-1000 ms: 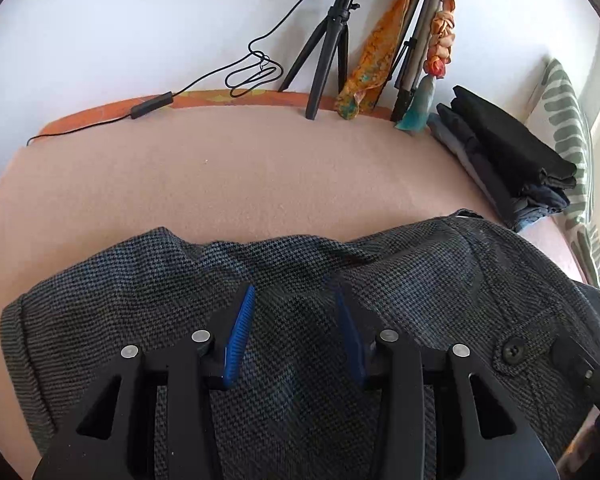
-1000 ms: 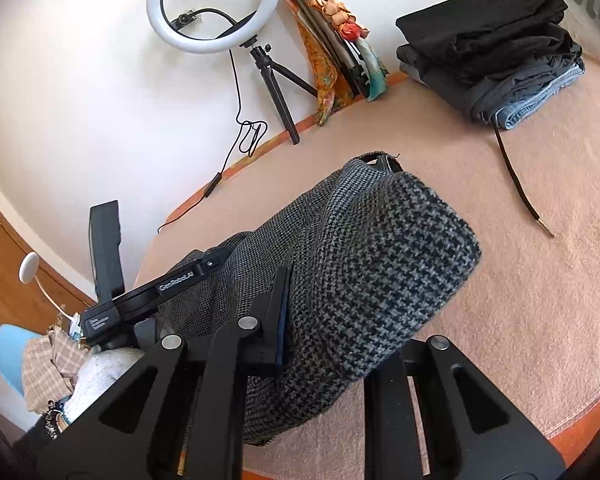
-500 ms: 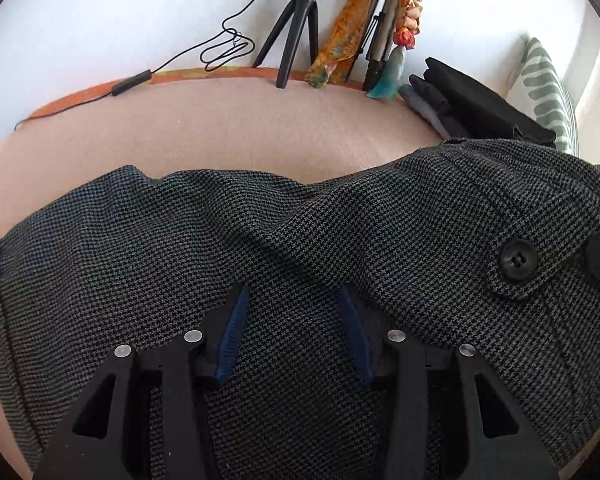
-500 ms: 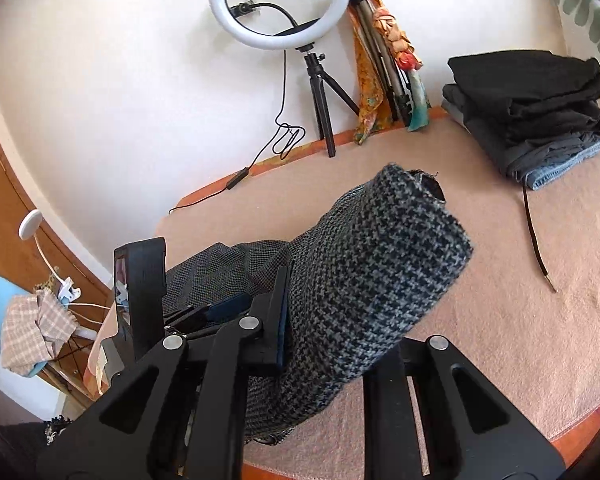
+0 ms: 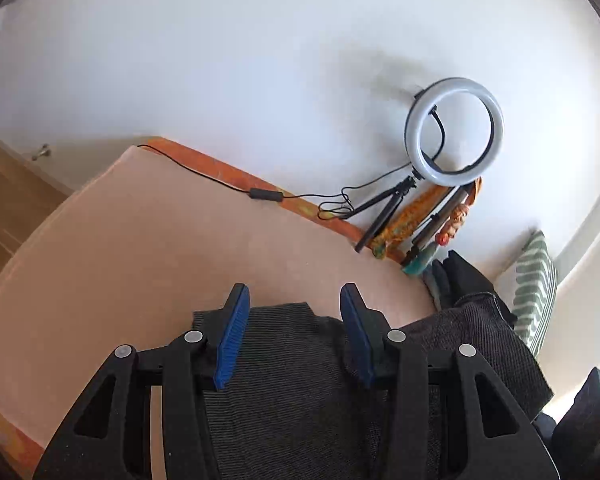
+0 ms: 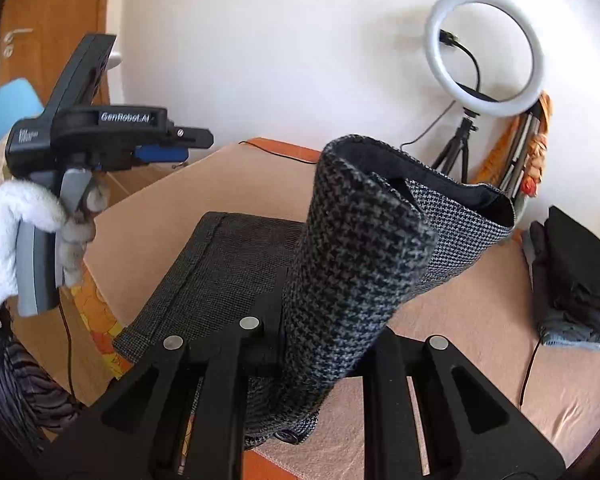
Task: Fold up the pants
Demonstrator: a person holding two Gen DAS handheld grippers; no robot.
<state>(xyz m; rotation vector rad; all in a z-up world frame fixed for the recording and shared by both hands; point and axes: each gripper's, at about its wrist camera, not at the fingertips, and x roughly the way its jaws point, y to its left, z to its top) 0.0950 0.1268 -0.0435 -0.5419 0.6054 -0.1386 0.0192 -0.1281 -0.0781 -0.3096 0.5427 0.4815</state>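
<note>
The grey houndstooth pants (image 6: 356, 264) lie on the pink blanket-covered table (image 6: 147, 224). My right gripper (image 6: 320, 344) is shut on a bunched part of the pants and holds it up, its dark inside showing at the top. The rest of the pants (image 6: 227, 264) lies flat below. My left gripper (image 5: 293, 332) is open and empty, raised above the pants (image 5: 291, 392), blue pads apart. It also shows in the right wrist view (image 6: 167, 148), held high at the left by a gloved hand.
A stack of folded dark clothes (image 6: 576, 276) sits at the far right. A ring light on a tripod (image 6: 484, 48) and its cable (image 5: 263, 194) stand along the wall. A striped cushion (image 5: 534, 288) lies at the right. A thin cord (image 6: 530, 364) lies by the stack.
My left gripper has lifted off the pants and tilted up towards the wall. My right gripper has raised the held fabric higher and turned left.
</note>
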